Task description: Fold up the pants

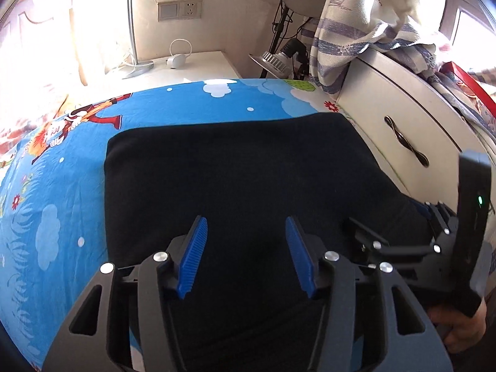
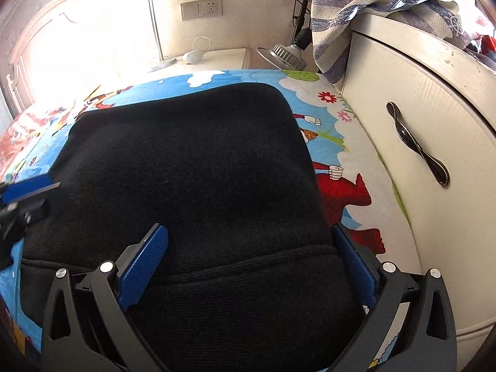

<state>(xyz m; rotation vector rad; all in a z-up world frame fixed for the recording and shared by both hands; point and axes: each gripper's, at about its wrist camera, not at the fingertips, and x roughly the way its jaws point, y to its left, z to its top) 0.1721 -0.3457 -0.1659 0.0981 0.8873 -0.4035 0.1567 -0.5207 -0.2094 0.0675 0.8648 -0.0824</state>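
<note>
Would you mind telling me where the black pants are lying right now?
In both wrist views the black pants lie folded on the cartoon bedsheet, directly ahead of both hand-held grippers, with the white drawer cabinet to their right.

Black pants' (image 2: 192, 167) near end under the frame edge; overexposed headboard (image 2: 46, 46).

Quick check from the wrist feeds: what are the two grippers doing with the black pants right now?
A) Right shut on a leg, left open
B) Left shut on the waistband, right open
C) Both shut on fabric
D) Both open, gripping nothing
D: the left gripper and the right gripper both show blue fingers spread wide over the black pants, with no fabric pinched between them.
</note>
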